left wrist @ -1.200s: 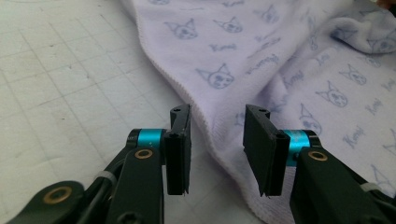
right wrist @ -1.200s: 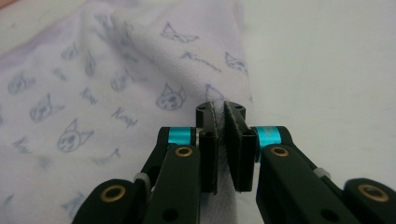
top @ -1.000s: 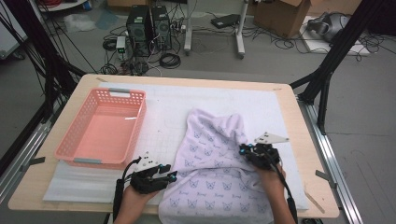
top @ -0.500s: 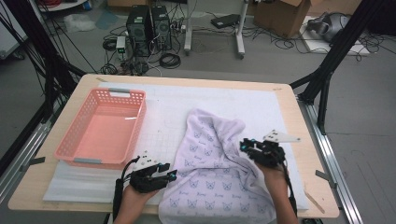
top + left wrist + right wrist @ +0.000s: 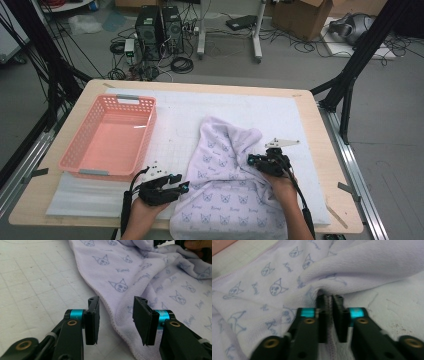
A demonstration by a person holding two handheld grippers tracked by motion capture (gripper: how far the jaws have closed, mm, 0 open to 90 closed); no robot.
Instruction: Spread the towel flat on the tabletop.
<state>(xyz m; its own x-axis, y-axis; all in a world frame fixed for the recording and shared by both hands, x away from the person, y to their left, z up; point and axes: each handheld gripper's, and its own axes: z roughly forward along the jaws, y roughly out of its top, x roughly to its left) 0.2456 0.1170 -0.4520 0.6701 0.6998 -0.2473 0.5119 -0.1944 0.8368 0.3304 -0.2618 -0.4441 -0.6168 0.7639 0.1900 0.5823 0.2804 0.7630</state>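
Here, the right gripper (image 5: 329,305) has just closed, pinching the towel (image 5: 225,185) edge.
Lower left, the left gripper (image 5: 115,315) stands half-open astride its hem.

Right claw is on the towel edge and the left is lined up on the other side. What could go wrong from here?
Right claw pinches only the towel's thin hem; a pull might slip it free. Left claw stands open around the towel's edge, so lifting now would probably raise one side only. The towel's near end overhangs the table and could slide off.
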